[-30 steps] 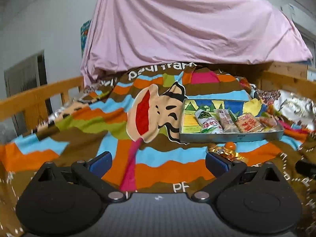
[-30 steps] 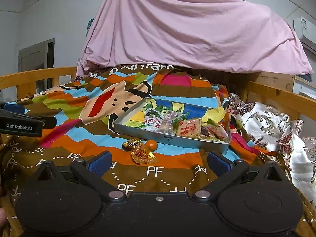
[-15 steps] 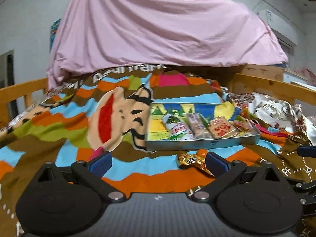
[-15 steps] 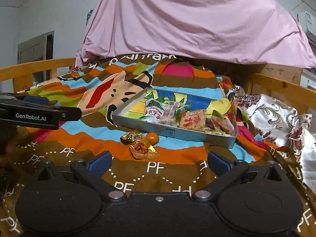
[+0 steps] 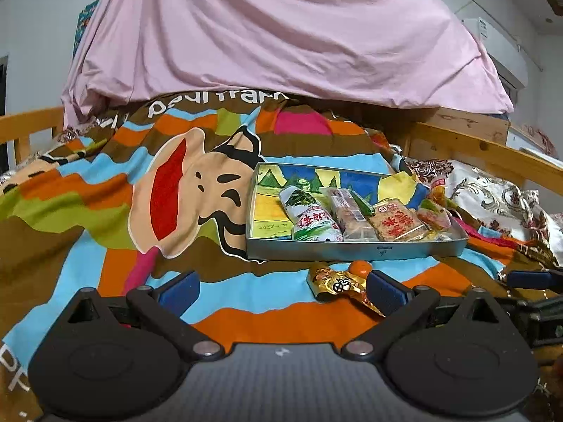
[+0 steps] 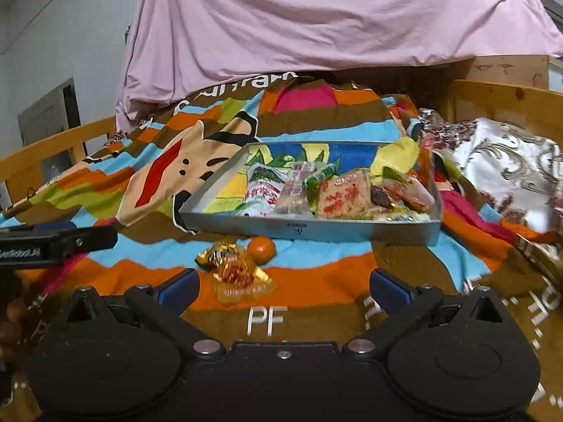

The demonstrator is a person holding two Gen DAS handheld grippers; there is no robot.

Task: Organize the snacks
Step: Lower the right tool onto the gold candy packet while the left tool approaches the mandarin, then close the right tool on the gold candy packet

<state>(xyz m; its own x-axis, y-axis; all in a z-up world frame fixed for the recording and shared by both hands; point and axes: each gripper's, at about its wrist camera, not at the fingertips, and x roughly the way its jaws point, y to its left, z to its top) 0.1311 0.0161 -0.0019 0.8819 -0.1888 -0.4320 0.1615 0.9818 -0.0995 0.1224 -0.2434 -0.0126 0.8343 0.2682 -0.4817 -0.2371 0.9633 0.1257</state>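
A grey metal tray holding several wrapped snacks lies on the striped blanket. In front of it lie gold-wrapped snacks and a small orange. My left gripper is open and empty, low over the blanket, with the gold wrappers by its right finger. My right gripper is open and empty, just short of the gold wrappers and the orange. The right gripper's fingertip shows in the left wrist view; the left gripper's finger shows in the right wrist view.
A pink sheet drapes over a mound behind the blanket. Wooden bed rails run along both sides. A floral cloth is bunched to the right of the tray.
Both grippers have moved forward toward the tray and the loose snacks. The left one has also swung right. Both stay open.
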